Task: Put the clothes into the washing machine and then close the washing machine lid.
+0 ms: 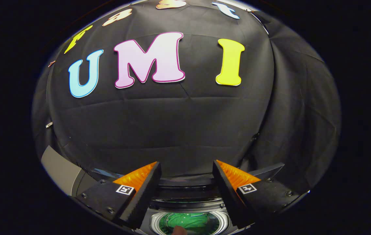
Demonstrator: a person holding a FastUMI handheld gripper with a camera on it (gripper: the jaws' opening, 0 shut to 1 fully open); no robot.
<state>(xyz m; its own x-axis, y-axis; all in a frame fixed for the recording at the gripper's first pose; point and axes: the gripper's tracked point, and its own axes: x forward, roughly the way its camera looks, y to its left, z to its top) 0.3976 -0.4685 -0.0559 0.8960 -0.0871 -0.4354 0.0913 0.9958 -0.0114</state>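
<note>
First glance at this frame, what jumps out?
The gripper fingers stand wide apart with nothing between them, against the black cloth wall beyond. Low between the fingers is the washing machine's open drum, with green clothes already inside. A grey panel, perhaps the raised lid, juts up beside the left finger.

Black, creased cloth wall (179, 124) of the booth spans the whole background, its surface marked by faint horizontal fold lines. A second black cloth panel (299, 107) hangs beside it, meeting it along a slanting seam. Small metal clip (49, 124) sits on the cloth's far edge.
</note>
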